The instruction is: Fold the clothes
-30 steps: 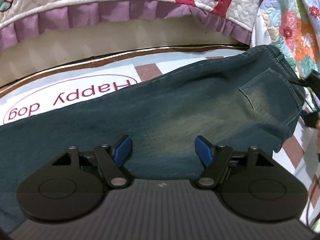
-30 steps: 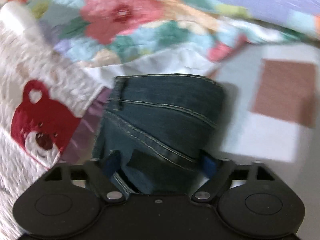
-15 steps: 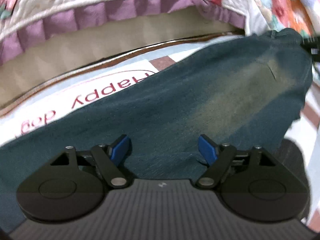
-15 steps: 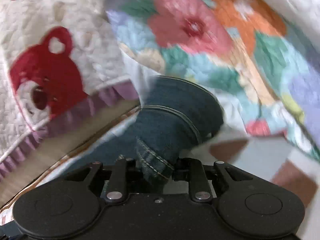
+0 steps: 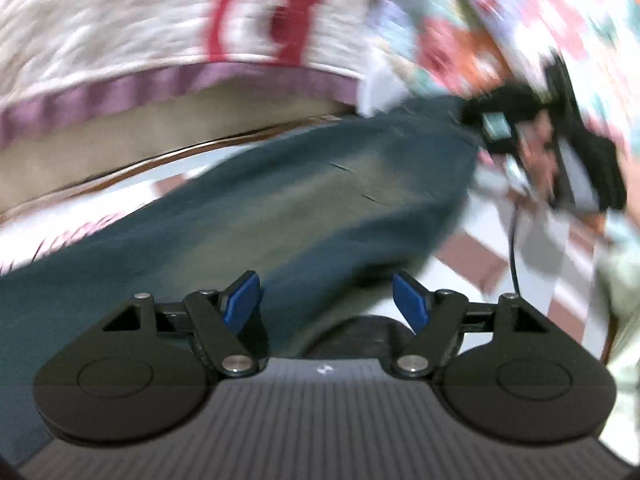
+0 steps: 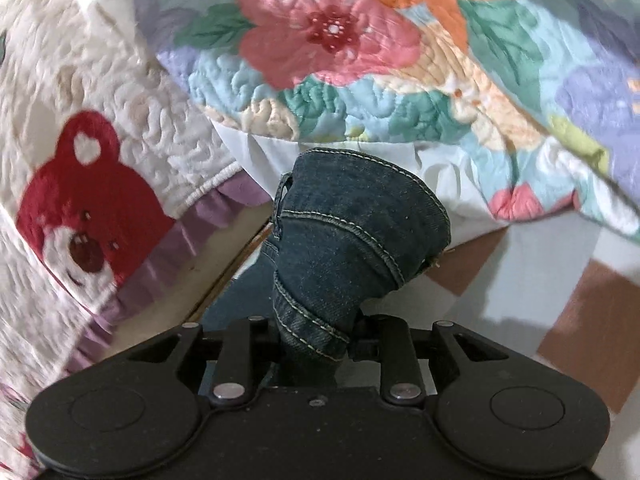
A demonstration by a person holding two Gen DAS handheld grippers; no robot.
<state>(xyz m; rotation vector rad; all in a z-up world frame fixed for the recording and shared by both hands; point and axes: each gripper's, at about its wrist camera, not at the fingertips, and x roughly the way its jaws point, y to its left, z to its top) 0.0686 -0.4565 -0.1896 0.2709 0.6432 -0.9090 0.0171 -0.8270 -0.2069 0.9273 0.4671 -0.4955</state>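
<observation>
Dark-blue jeans [image 6: 352, 248] (pale stitching); floral quilt [image 6: 400, 60]; blue-padded tongs [image 5: 326, 300].

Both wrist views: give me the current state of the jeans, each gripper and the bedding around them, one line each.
jeans: spread across the mat, waistband end bunched and lifted.
right gripper: shut on the waistband of the jeans.
left gripper: open, above the jeans, holding nothing.
floral quilt: rumpled, behind the jeans.
bear blanket: draped, its purple frill hanging at the edge.
checked mat: lying flat under the jeans.

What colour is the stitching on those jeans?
Pale cream thread on the dark blue jeans, clearest in the right wrist view, where the right gripper pinches them.
</observation>
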